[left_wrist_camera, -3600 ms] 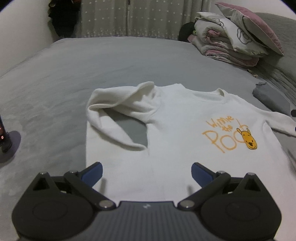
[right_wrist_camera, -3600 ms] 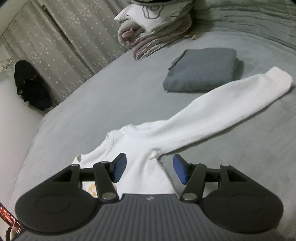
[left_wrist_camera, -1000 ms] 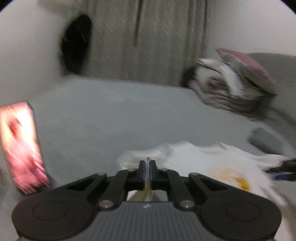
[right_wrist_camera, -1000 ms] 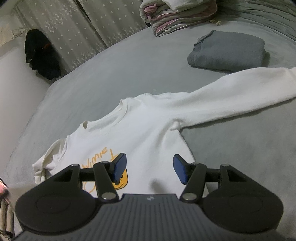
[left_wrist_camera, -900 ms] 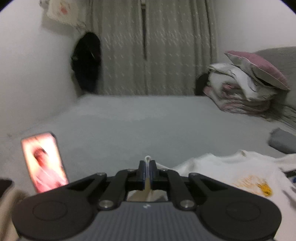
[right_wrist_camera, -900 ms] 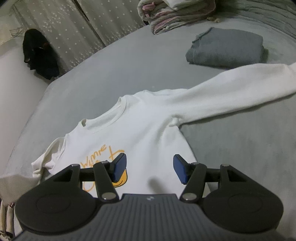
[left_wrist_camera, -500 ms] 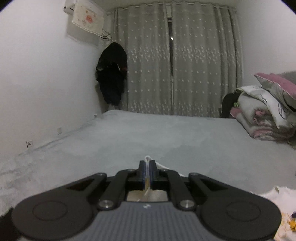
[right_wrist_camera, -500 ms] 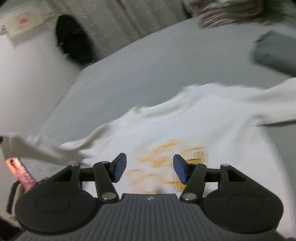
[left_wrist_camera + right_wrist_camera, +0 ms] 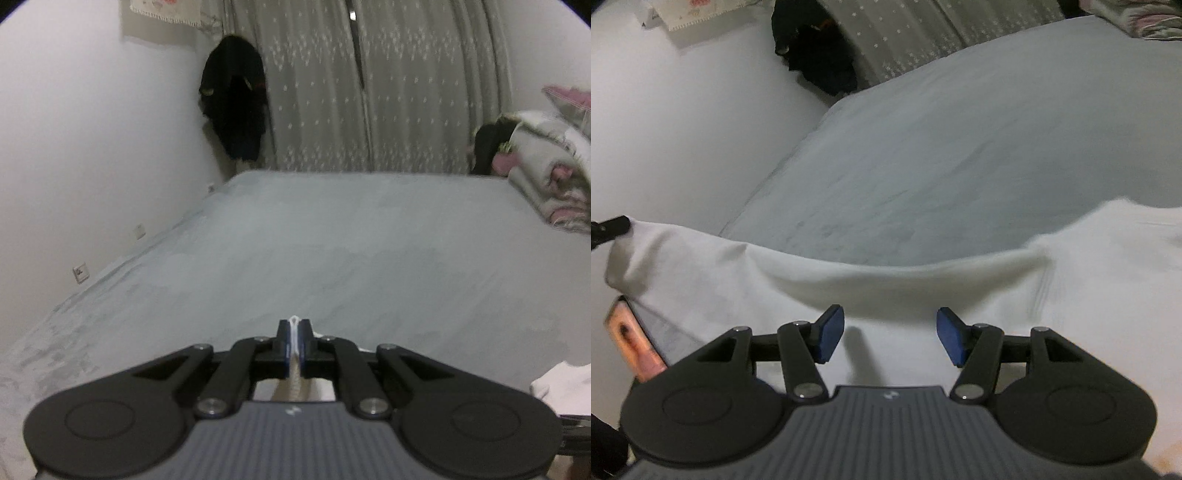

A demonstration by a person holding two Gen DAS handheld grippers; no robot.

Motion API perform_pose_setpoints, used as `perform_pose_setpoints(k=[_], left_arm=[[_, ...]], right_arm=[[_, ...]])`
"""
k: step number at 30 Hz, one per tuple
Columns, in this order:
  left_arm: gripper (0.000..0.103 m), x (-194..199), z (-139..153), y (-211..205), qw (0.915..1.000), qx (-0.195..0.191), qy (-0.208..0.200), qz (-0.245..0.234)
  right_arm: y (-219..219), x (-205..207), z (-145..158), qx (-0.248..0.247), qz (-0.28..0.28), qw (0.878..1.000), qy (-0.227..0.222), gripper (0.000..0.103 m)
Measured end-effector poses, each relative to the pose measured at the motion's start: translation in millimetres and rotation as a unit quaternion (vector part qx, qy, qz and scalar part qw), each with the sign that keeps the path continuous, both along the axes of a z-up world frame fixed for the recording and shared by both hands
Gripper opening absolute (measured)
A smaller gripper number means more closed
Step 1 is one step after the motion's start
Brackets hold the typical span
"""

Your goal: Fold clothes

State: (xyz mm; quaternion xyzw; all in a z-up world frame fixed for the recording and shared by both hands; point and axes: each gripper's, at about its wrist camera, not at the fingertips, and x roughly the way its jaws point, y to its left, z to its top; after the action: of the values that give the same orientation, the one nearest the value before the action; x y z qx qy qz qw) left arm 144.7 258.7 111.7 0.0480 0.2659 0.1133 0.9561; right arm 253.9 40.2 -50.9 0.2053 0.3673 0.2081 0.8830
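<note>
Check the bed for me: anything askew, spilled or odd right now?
Nothing spilled or damaged. The white sweatshirt isn't lying flat: its sleeve is pulled out taut toward the bed's edge, pinched in the shut left gripper. A phone with a lit screen sits partly under that sleeve. The right gripper is open above the fabric.

Right gripper (image 9: 890, 336), jaws apart, above stretched white sleeve (image 9: 798, 280)

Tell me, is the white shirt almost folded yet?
Not yet. The left gripper is shut on the white shirt's sleeve, which is stretched out to the side. The right gripper is open above it, holding nothing. No fold shows, so all the folding is left.
</note>
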Motion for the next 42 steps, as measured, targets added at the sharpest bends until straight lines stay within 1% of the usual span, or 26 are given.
perform_pose_setpoints(k=[1,3,4,5,6,7,9,11,13,17,21,25,29,32,36,42], left_arm=[[0.004,6,-3,0,0.9999,0.007,0.012,0.005],[0.006,14,-3,1,0.9989,0.034,0.02,0.024],[0.006,18,-3,1,0.9981,0.047,0.018,0.035],[0.011,21,-1,2,0.9975,0.054,0.015,0.044],[0.017,22,0,1,0.9977,0.05,0.012,0.044],[0.02,23,2,1,0.9979,0.045,0.009,0.045],[0.035,17,3,-3,0.9989,0.031,0.0,0.035],[0.041,10,-1,-13,0.9993,0.032,-0.002,0.02],[0.043,3,-6,-24,0.9995,0.031,-0.002,0.005],[0.048,-6,-20,-46,0.9997,0.002,0.007,-0.024],[0.057,-12,-33,-69,0.9985,-0.026,0.013,-0.046],[0.061,-24,-41,-90,0.9959,-0.064,0.017,-0.061],[0.063,-37,-49,-113,0.9929,-0.091,0.022,-0.073],[0.065,-48,-55,-128,0.9898,-0.114,0.023,-0.082],[0.07,-69,-68,-146,0.9845,-0.144,0.024,-0.097],[0.071,-92,-94,-176,0.9752,-0.176,0.046,-0.126]], right_arm=[[9,6,-5,-0.005,0.0,1.0,0.002,0.06],[26,16,-15,-0.004,-0.002,1.0,0.003,0.061],[34,19,-18,-0.008,-0.006,1.0,-0.004,0.061],[42,22,-19,-0.017,-0.008,1.0,-0.013,0.061],[48,25,-19,-0.023,-0.004,1.0,-0.018,0.061],[54,27,-18,-0.03,0.001,0.999,-0.023,0.061],[61,28,-15,-0.037,0.009,0.999,-0.026,0.061],[54,25,-7,-0.038,0.011,0.999,-0.033,0.061],[45,22,0,-0.039,0.012,0.998,-0.041,0.061],[10,9,13,-0.048,-0.004,0.998,-0.042,0.061],[-31,-8,24,-0.059,-0.027,0.997,-0.044,0.061],[-76,-29,30,-0.085,-0.046,0.994,-0.05,0.061],[-122,-54,35,-0.092,-0.078,0.992,-0.046,0.061],[-141,-60,34,-0.095,-0.102,0.989,-0.045,0.061],[-174,-82,33,-0.107,-0.136,0.984,-0.04,0.061],[-246,-122,27,-0.13,-0.2,0.971,-0.032,0.062]])
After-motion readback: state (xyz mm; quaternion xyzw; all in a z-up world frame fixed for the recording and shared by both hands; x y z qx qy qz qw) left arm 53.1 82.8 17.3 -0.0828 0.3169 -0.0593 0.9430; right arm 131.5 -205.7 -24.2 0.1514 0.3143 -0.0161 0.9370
